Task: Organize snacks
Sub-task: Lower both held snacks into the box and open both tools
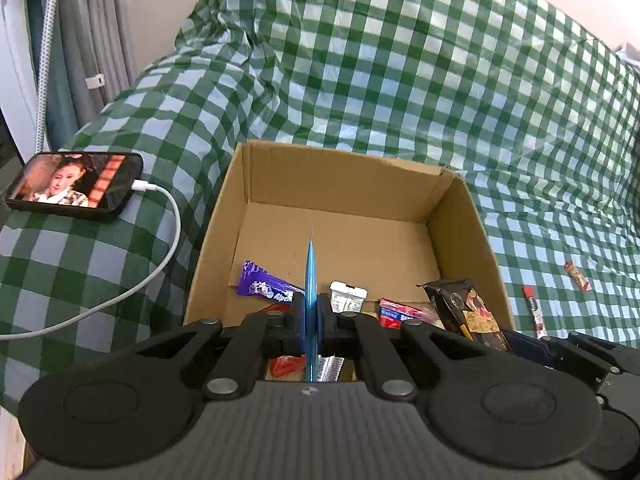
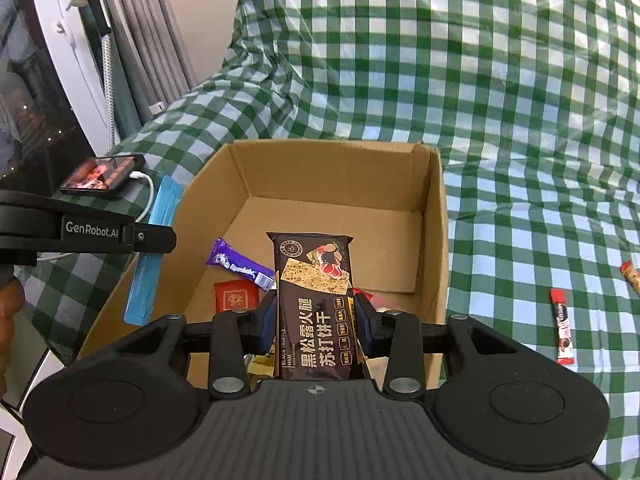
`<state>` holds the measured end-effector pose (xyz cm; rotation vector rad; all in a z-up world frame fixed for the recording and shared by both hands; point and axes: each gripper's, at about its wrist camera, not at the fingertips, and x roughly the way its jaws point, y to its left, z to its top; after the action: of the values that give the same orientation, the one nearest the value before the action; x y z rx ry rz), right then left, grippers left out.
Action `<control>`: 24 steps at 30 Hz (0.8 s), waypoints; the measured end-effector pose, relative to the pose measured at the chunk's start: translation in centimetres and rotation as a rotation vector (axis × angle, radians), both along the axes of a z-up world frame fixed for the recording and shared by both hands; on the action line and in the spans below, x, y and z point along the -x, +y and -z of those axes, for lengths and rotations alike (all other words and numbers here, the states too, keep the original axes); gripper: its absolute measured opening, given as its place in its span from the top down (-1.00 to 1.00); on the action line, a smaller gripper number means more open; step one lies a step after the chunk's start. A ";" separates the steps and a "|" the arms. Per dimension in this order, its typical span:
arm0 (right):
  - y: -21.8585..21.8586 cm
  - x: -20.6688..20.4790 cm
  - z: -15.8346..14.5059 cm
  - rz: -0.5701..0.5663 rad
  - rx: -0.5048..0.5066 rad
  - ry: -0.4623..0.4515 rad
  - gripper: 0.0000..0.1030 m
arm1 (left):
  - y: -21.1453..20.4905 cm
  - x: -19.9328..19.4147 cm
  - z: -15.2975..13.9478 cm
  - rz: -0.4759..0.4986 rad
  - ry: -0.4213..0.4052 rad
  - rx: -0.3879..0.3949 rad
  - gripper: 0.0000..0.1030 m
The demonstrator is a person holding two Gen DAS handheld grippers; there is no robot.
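My left gripper (image 1: 311, 316) is shut on a thin blue packet (image 1: 310, 272), seen edge-on above the near end of an open cardboard box (image 1: 340, 184). My right gripper (image 2: 316, 320) is shut on a dark brown cracker pack (image 2: 312, 276), held lengthwise over the same box (image 2: 434, 240). On the box floor lie a purple candy bar (image 1: 264, 286), a white packet (image 1: 347, 296) and a red packet (image 2: 236, 300). In the right wrist view, the blue packet (image 2: 154, 248) hangs by the box's left wall.
A green-checked cloth (image 1: 400, 80) covers the surface and rises behind the box. Two small red snack sticks (image 2: 562, 326) (image 2: 632, 276) lie on the cloth right of the box. A phone (image 1: 76, 186) with a white cable (image 1: 160, 272) lies to the left.
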<state>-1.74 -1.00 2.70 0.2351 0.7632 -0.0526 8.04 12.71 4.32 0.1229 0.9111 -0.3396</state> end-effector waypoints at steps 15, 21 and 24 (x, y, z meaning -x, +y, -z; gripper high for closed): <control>-0.3 0.1 -1.8 0.033 -0.031 0.012 -0.91 | 3.5 3.1 -0.7 -0.007 -0.062 -0.120 -0.99; 3.0 6.1 -2.4 -0.001 0.006 0.027 -0.95 | 5.0 9.0 -1.0 -0.016 0.013 -0.087 -0.99; 4.7 8.8 -3.2 0.008 0.042 -0.005 -0.99 | 5.5 11.5 -1.5 -0.031 -0.007 -0.092 -0.99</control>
<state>-10.55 3.67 5.85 0.1988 0.7555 -0.0757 -3.43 18.24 5.80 0.1943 0.9213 -0.2678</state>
